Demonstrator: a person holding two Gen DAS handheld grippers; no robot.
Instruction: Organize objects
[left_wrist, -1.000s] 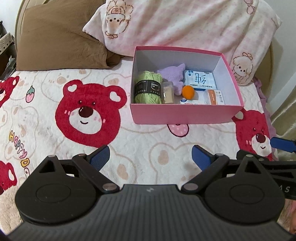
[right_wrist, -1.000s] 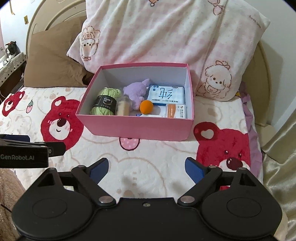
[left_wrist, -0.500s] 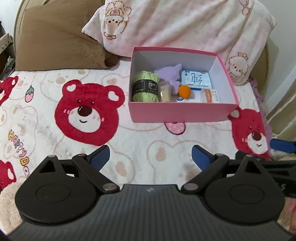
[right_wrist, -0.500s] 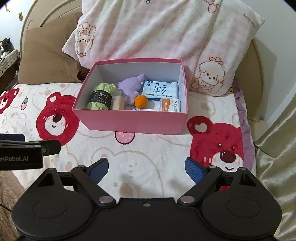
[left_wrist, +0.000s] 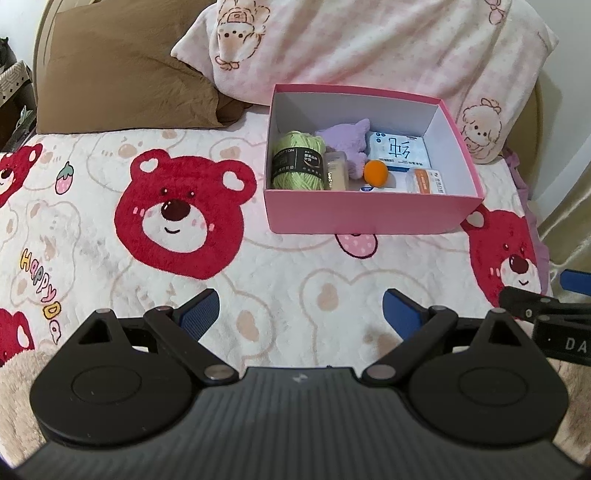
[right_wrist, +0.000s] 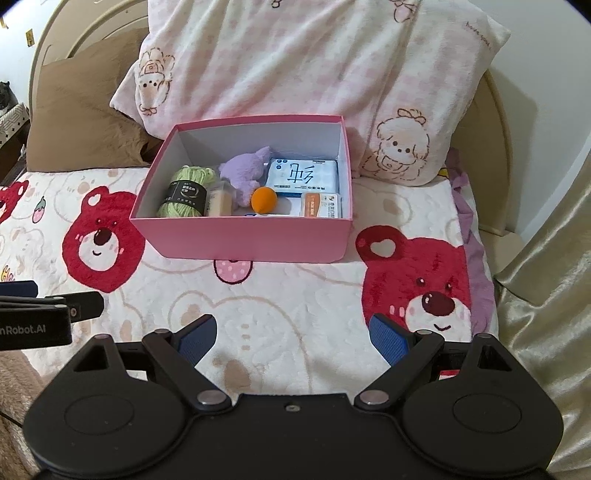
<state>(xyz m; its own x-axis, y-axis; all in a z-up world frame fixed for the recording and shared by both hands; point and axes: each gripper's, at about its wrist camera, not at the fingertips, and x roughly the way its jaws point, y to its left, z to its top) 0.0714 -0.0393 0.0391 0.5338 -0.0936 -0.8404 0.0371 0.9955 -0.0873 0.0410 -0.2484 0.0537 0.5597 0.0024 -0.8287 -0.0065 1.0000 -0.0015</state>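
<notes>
On my far left, past the left hand-held gripper, a brown pillow lies at the head of the bed, whose cover is printed with red bears. My left hand-held gripper hovers over that cover with its blue pads spread wide and nothing between them. Ahead of it and a little to the right stands the pink box, open at the top, well apart from both hand-held grippers.

Inside the box, from left to right, I see a skein of green yarn with a black band, a small pale bottle just beside it, a purple plush toy behind the bottle, an orange ball in front of the toy, a white and blue packet toward the back right, and a small box with an orange stripe at the front right.

Behind the box a pink and white pillow with cartoon figures leans upright.

My right hand-held gripper hovers over the bed to the right of the left one, straight in front of the box. Its pads are also spread wide and empty. To its right, shiny beige fabric hangs by the bed's edge.
</notes>
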